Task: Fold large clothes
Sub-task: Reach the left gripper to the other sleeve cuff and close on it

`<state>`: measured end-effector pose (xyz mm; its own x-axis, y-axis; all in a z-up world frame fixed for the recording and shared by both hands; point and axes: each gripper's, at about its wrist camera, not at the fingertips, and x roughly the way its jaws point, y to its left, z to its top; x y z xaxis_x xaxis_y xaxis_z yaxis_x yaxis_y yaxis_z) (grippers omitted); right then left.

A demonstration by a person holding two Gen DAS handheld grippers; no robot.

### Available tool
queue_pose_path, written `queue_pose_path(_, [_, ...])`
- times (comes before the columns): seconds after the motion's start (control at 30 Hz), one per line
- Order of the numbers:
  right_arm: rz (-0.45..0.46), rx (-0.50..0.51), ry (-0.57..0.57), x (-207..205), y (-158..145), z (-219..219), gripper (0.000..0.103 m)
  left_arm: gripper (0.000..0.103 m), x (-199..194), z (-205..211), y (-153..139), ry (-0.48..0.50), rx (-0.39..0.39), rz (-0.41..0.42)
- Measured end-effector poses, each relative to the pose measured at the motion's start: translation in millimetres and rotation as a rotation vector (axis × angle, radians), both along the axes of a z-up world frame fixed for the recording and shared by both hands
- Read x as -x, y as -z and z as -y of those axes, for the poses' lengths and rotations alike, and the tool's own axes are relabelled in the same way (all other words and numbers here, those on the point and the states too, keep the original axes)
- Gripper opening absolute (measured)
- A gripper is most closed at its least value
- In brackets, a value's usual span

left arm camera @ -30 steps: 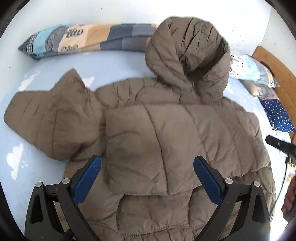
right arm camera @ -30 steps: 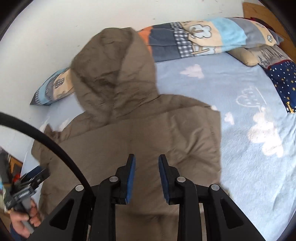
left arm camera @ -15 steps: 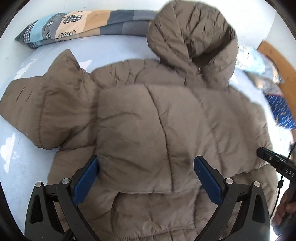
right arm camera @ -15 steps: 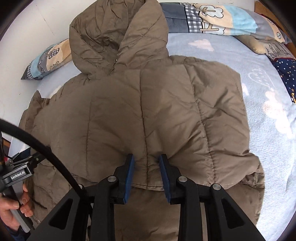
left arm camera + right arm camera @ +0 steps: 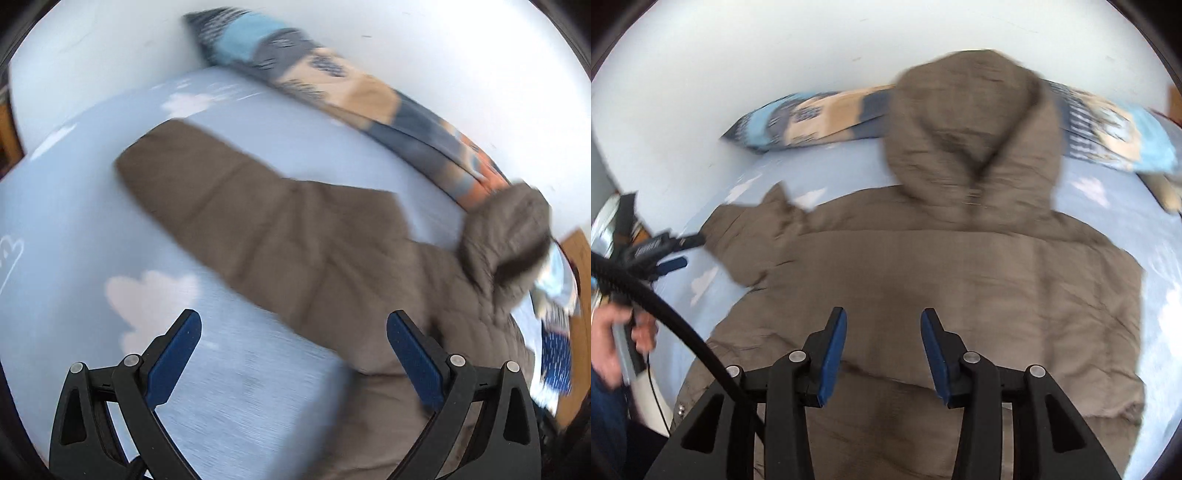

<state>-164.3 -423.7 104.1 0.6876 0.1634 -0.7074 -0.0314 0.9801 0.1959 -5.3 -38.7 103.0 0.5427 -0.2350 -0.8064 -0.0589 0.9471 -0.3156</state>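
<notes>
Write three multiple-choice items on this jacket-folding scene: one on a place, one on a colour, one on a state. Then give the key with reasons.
1. Where does the jacket's hood lie?
A. toward the patchwork pillow
B. under the grippers
C. off the bed

2. What colour is the jacket?
A. red
B. grey-brown
C. white

3. How does the outstretched sleeve lie?
A. folded across the chest
B. spread flat on the blue sheet
C. clamped in the left gripper

Key: 1 A, the hood overlaps the pillow by the wall. 2 B, the quilted fabric is grey-brown. 3 B, the sleeve reaches out over the sheet, the jaws apart and empty.

Patchwork pillow (image 5: 354, 92) vs white wall (image 5: 110, 48), cloud-print sheet (image 5: 74, 221).
</notes>
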Motion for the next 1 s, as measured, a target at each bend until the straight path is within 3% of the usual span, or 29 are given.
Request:
queue_pose_path(0.13, [-0.001,0.027,-0.094,-32.8,6.5,-55.2,0.045,0.101,-14.8,-33.0,13.2,-0.067,0.032,-0.038])
queue_pose_path(0.33, [-0.028,0.07,-0.127,-100.4,17.0,-113.8,0.045,0.101,-18.5,-50.6,18.7,-0.082,0.071,-0.047])
queue_pose_path(0.5, [-0.097,0.163,-0.117,-139.5,44.0,-136.6,0.045,0.101,-24.2,-67.1,28.5,-0.089,0.069,-0.066])
queue_pose_path(0.67, [-0.158,0.269,-0.115,-148.6,73.7,-152.5,0.047,0.101,-39.2,-95.9,50.2,-0.129,0.116,-0.11])
queue_pose_path(0.73, [-0.145,0.283,-0.128,-143.8,66.5,-154.7,0.047,0.101,-45.8,-113.8,54.8,-0.153,0.203,-0.116])
queue_pose_path(0.83, [-0.073,0.17,-0.148,-121.0,36.7,-146.8,0.047,0.101,-56.1,-141.1,59.1,-0.207,0.368,-0.111])
queue_pose_path(1.0, [0.02,0.126,-0.189,-73.3,7.4,-145.0,0.056,0.101,-80.9,-177.6,78.6,-0.27,0.556,-0.094])
